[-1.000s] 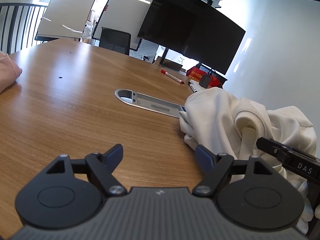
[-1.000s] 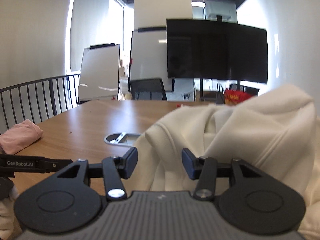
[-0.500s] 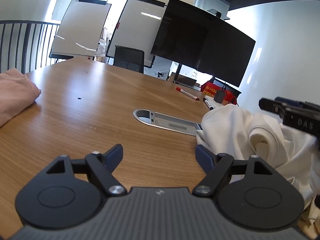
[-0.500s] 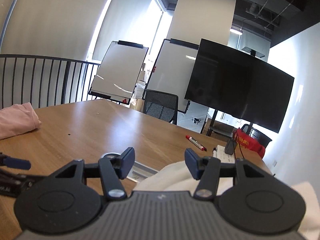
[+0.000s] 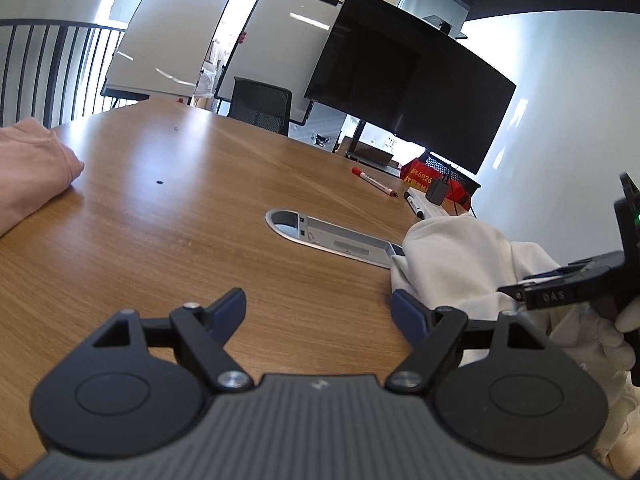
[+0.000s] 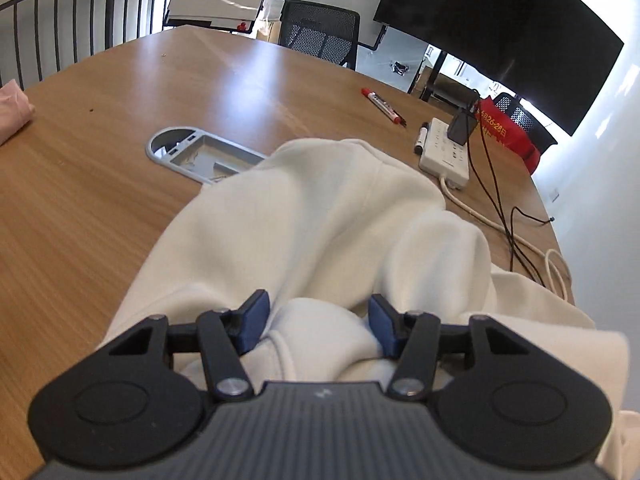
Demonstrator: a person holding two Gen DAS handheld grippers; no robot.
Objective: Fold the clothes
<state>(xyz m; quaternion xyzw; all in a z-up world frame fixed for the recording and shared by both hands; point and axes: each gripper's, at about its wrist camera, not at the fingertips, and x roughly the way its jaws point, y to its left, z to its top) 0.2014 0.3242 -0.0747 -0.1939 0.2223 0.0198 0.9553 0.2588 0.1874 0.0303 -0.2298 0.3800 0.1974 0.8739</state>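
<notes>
A crumpled white sweatshirt [image 5: 452, 256] [image 6: 320, 208] lies on the wooden table [image 5: 168, 224], partly over the cable hatch. My left gripper [image 5: 318, 314] stands open above bare wood, its right pad close to the sweatshirt's edge, with nothing between its fingers. My right gripper [image 6: 316, 320] points down onto the sweatshirt. A rounded fold with a seam bulges between its blue pads while the jaws are closing; I see no firm pinch. In the left wrist view the right gripper's side [image 5: 560, 288] shows at the right edge, held by a white-gloved hand [image 5: 628, 316].
A pink garment [image 5: 28, 172] [image 6: 12, 108] lies at the table's left. A grey cable hatch [image 5: 320, 236] [image 6: 192, 152] sits mid-table. A red marker [image 6: 384, 106], a white power strip [image 6: 444, 152] with cables, a mesh chair [image 5: 260, 106], whiteboards and a black screen are beyond.
The right gripper rose off the sweatshirt, swung up toward the room, then tipped down over the sweatshirt again. The left gripper stayed nearly still and open.
</notes>
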